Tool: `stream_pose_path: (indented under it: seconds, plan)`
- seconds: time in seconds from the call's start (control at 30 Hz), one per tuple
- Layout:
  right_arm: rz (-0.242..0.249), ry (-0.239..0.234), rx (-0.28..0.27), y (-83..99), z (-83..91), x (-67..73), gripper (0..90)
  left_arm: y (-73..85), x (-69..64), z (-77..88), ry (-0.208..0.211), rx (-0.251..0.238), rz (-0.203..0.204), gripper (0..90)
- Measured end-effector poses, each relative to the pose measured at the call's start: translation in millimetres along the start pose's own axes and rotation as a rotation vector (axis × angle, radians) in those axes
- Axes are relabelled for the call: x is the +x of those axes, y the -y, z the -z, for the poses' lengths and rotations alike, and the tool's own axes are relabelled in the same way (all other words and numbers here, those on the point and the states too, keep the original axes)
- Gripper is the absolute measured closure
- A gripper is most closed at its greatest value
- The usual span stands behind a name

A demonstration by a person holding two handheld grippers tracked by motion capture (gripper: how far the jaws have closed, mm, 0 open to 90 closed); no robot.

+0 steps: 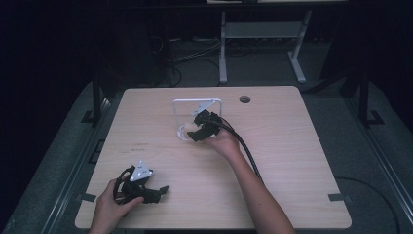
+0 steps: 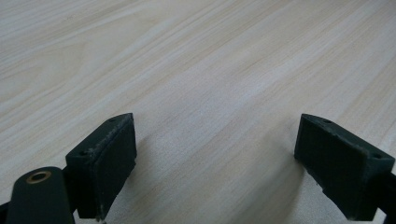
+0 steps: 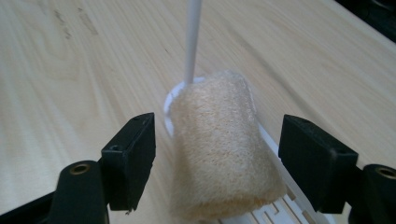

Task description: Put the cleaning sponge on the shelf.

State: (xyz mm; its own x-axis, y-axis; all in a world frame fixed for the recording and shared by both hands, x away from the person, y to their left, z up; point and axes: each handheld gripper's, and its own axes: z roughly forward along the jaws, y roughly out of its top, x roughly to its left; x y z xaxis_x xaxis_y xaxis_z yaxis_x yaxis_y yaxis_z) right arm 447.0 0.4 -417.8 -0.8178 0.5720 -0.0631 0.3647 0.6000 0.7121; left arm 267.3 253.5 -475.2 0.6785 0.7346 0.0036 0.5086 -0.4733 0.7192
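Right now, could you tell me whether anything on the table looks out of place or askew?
Nothing looks spilled or damaged. The beige sponge roll lies on the base of the white wire rack, leaning against its upright post, between the open jaws of the right tool, which do not touch it. The left tool is open over bare table.

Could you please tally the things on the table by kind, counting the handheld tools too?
Handheld tools: 2, left tool and right tool
Beige loofah-like sponge rolls: 1
White wire racks: 1
Total: 4
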Motion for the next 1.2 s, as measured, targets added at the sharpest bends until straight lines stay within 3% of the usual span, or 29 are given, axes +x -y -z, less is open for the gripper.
stream_pose_path:
  seconds: [0.17,0.2,0.23,0.3,0.33,0.53,0.83,1.2]
  plan:
    - [-0.001,-0.024,-0.030,-0.6,20.2,7.2,35.0,0.0,0.1,0.1,-0.001,0.002,-0.002,12.2]
    - [-0.003,-0.042,-0.034,1.8,26.5,9.5,44.0,0.0,-0.1,0.0,0.000,0.002,0.001,12.2]
    - [-0.003,-0.042,-0.034,1.8,26.5,9.5,44.0,0.0,0.0,0.0,0.000,0.001,-0.001,12.2]
    - [0.006,-0.076,-0.036,7.0,32.4,13.0,58.7,0.0,0.2,0.1,0.000,0.002,-0.002,12.2]
    - [0.006,-0.076,-0.036,7.0,32.4,13.0,58.7,0.0,0.1,0.0,-0.001,0.001,-0.001,12.2]
    - [0.001,-0.134,-0.012,17.4,33.4,18.4,89.1,0.0,0.0,0.0,-0.001,0.001,-0.001,12.2]
    - [-0.006,-0.173,0.037,29.6,18.1,20.3,90.0,0.1,0.1,-0.1,-0.001,0.000,0.000,12.1]
    - [-0.029,-0.143,0.066,37.1,6.0,9.2,90.0,0.1,0.0,-0.2,-0.001,-0.002,0.001,12.2]
